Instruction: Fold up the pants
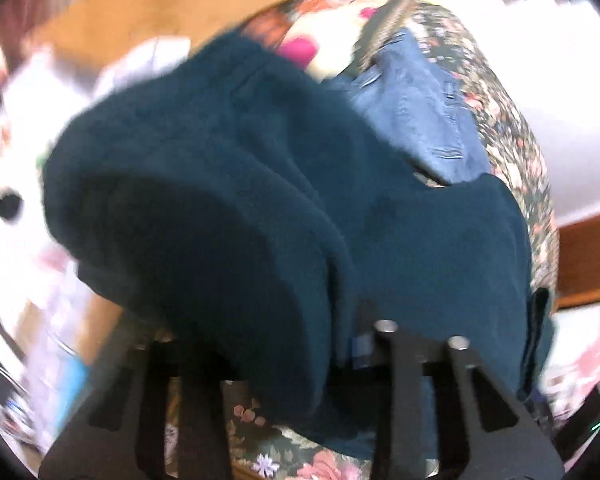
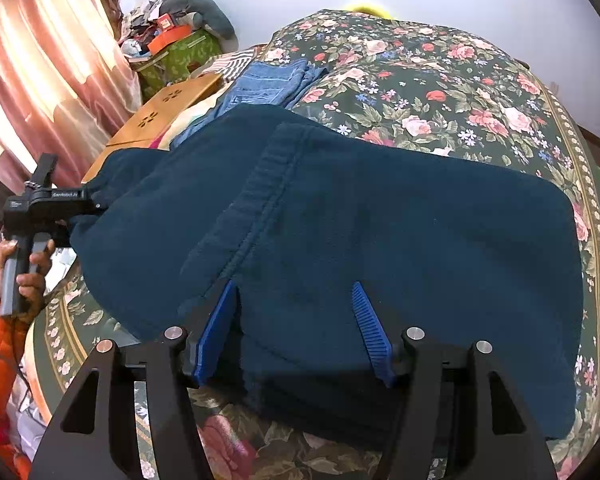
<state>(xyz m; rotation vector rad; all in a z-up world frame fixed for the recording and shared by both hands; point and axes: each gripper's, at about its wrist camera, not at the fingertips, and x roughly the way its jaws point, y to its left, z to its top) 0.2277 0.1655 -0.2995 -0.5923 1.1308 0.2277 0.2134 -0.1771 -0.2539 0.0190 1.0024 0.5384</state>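
Dark teal fleece pants (image 2: 360, 220) lie folded on a flowered bedspread (image 2: 440, 92). My right gripper (image 2: 294, 294) stands at their near edge, its blue pads (image 2: 216, 332) on either side of a thick stack of layers and pressing into it. My left gripper (image 2: 96, 204), held by a hand (image 2: 28, 264) in an orange sleeve, bites the pants' left edge and holds it off the bed. The left wrist view is blurred. There the pants (image 1: 220, 200) drape over the fingers and hide them, apart from a sliver of blue pad (image 1: 360, 346).
Folded blue jeans (image 2: 268, 80) lie on the bed beyond the pants, also seen as jeans (image 1: 420, 120) in the left wrist view. A wooden slotted board (image 2: 168, 108), a green box (image 2: 180, 52) piled with clutter and a pink curtain (image 2: 40, 60) stand at the left.
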